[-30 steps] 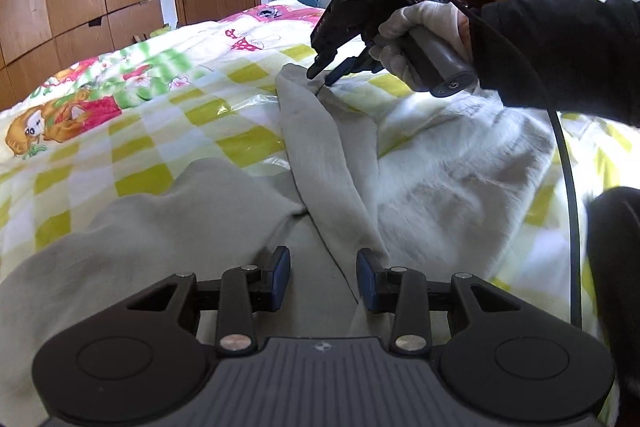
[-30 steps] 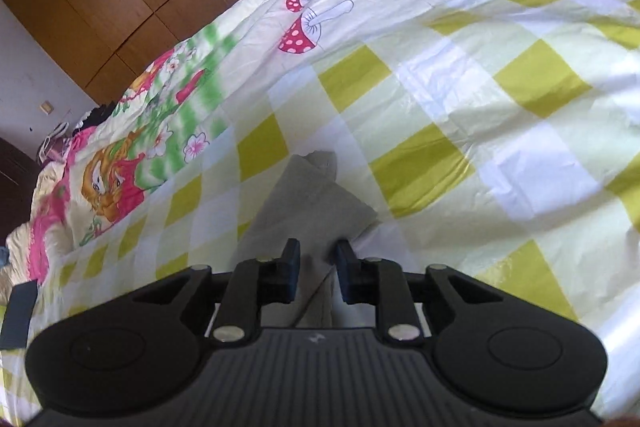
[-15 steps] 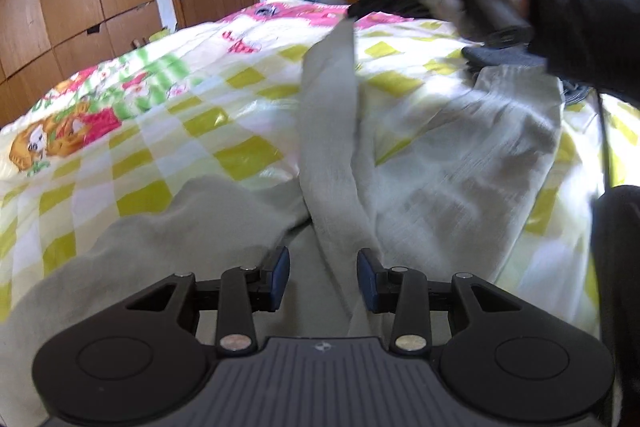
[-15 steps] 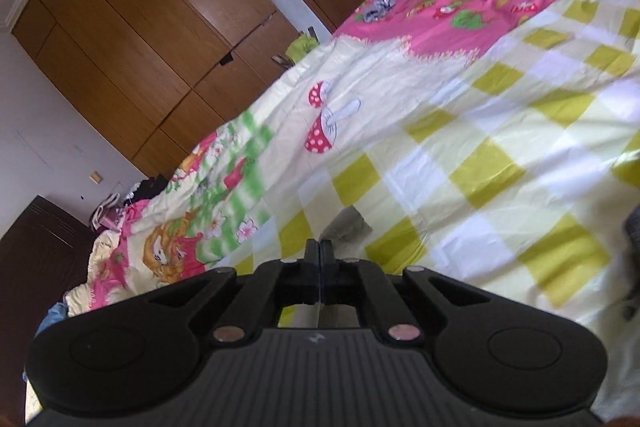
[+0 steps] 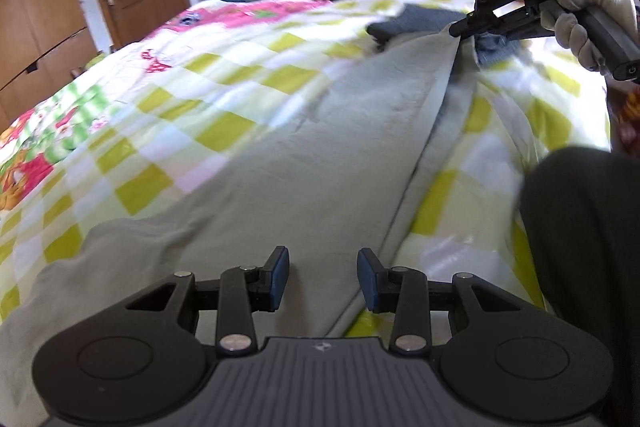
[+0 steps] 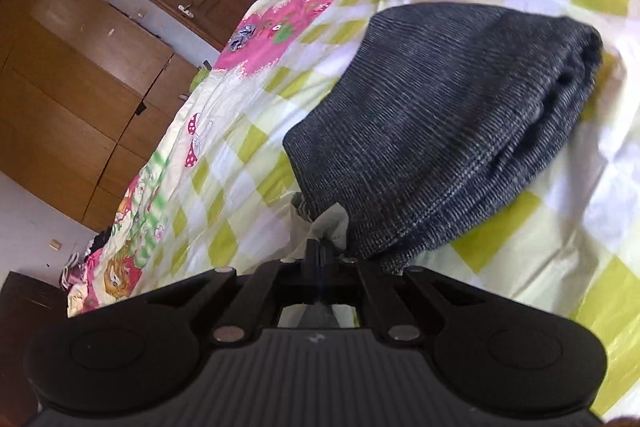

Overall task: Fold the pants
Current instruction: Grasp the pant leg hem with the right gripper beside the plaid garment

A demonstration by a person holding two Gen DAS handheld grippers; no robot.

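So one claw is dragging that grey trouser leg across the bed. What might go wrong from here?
The right gripper pinches only the very edge of the grey pants, so the cloth may slip free mid-pull. The left gripper is open and pins nothing, so the whole garment might slide instead of folding. The leg is also being carried toward the dark folded garment and might snag or land on it.

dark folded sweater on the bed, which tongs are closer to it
Right. The right tongs sit shut at the dark sweater's near edge, pinching the grey pants. The left tongs hover open over the pants' other end, far from it.
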